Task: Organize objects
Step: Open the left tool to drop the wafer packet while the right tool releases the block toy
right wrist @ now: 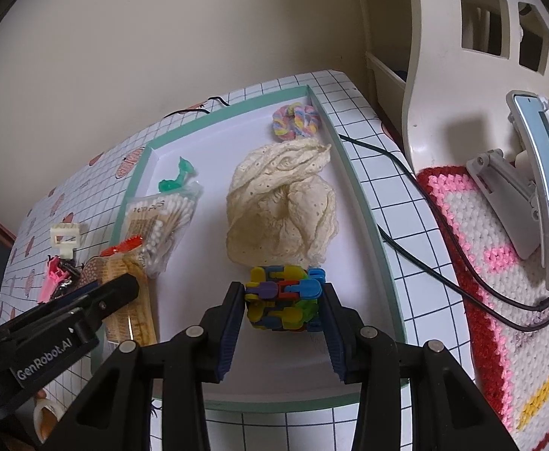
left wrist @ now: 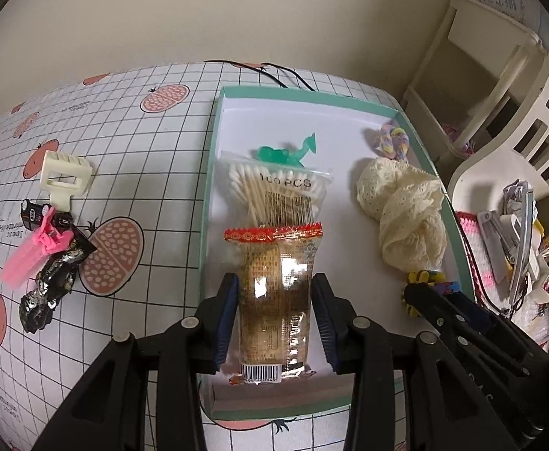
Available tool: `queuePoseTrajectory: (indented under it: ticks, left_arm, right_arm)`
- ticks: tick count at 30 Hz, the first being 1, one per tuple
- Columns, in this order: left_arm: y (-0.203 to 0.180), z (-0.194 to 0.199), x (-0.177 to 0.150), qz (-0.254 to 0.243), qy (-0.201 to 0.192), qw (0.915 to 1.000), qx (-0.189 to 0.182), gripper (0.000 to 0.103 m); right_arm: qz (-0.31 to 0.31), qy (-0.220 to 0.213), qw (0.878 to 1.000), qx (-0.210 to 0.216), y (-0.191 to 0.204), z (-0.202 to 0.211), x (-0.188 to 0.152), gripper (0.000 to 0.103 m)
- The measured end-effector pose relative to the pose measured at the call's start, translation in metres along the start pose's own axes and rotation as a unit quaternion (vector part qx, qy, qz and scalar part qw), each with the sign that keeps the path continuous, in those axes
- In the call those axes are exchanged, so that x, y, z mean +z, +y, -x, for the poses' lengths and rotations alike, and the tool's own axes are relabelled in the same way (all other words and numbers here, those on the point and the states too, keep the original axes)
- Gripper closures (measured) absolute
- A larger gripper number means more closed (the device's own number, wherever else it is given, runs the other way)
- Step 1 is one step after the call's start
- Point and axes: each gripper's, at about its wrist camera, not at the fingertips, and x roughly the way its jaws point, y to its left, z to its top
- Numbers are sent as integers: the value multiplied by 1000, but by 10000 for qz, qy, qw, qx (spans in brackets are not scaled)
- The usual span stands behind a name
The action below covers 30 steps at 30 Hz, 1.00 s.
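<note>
The left tool (left wrist: 274, 315) pinches a long clear-wrapped snack packet with red ends (left wrist: 273, 297) over the shallow green-rimmed white tray (left wrist: 207, 173) on the desk. The right tool (right wrist: 283, 300) grips a multicoloured plastic block toy (right wrist: 283, 297) resting in that tray, beside the cream lace cloth (right wrist: 282, 203).

Tabletop (left wrist: 131, 120) wearing grid-and-fruit print cover. Black cable (right wrist: 417, 259) trailing across its right edge onto crocheted mat (right wrist: 499, 300). Phone (right wrist: 545, 188) leaning in grey stand (right wrist: 507, 195) on that mat. Cream cut-out chair back (right wrist: 447, 56) standing beside plain beige wall (right wrist: 161, 37).
</note>
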Motion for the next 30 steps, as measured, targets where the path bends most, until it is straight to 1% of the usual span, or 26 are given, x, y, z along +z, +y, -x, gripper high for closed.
queuePoseTrajectory:
  ticks: [9,17,18,19,20,24,26,28,30]
  left_arm:
    - [3,12,4,68,-227,9997,55,61]
    - [17,22,5,351,-436,9983,167,61]
    - [18,22,6,371,-443,9982,174,58]
    - [20,22,6,400,-450,9980,188,53]
    - [21,23,6,423,-453,9979,197,52]
    - [25,22,5,478,-431,9977,234,51]
    - [26,22,5,476,-421,9976,260,49]
    - [27,22,5,496,-419,9975,268,41]
    - [29,22,5,534,-424,9973,271,38]
  right_arm:
    - [72,-149,9998,61,4,8,1,58]
    - [116,-284,9995,73,9,12,3,58]
    - [118,-318,9994,93,10,13,4,58]
    - [120,-352,9993,98,10,14,5,58]
    - [126,-383,9991,103,10,15,5,58]
    - [146,-408,9990,101,11,16,5,58]
    - [156,-420,9990,91,11,17,5,58]
    - [133,-449,9989,93,10,17,5,58]
    - [119,-488,9987,85,9,18,6,58]
